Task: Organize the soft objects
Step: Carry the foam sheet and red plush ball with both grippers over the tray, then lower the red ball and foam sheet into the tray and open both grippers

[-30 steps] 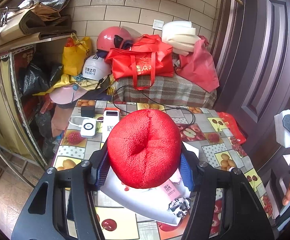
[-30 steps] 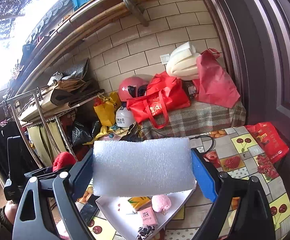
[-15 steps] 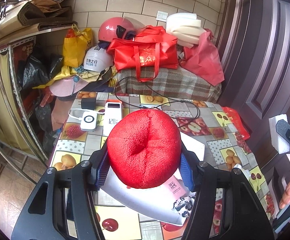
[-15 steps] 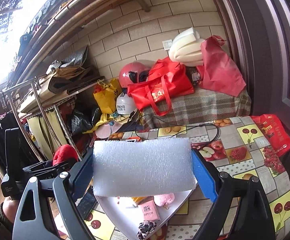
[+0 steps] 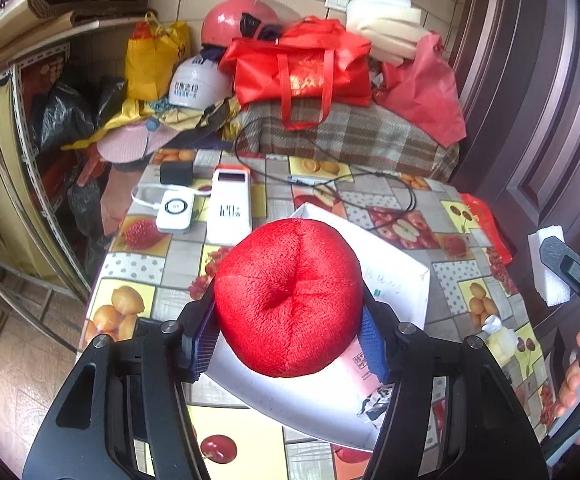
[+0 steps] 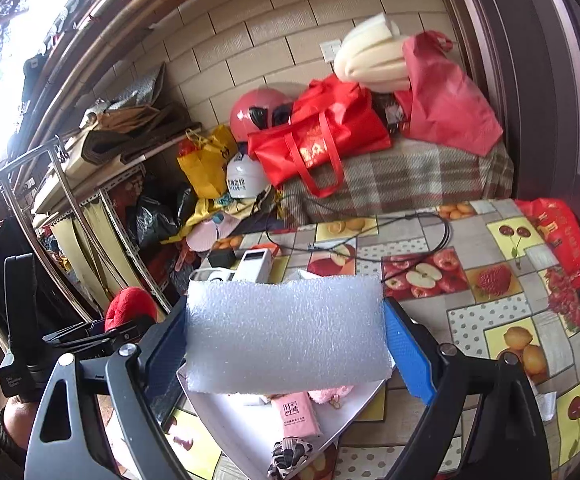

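red plush ball (image 5: 288, 296) clamped between left gripper (image 5: 288, 330) pads, held above white tray (image 5: 393, 276) on fruit-print table (image 5: 130, 268). white foam block (image 6: 286, 340) pinched in right gripper (image 6: 286, 344), over same tray with pink tissue pack (image 6: 294, 414).

power bank (image 5: 229, 208) behind tray (image 5: 393, 268), cable (image 5: 369, 184) beyond

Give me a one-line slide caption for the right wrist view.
Right tool grips a white foam block above the white tray holding a pink tissue pack.
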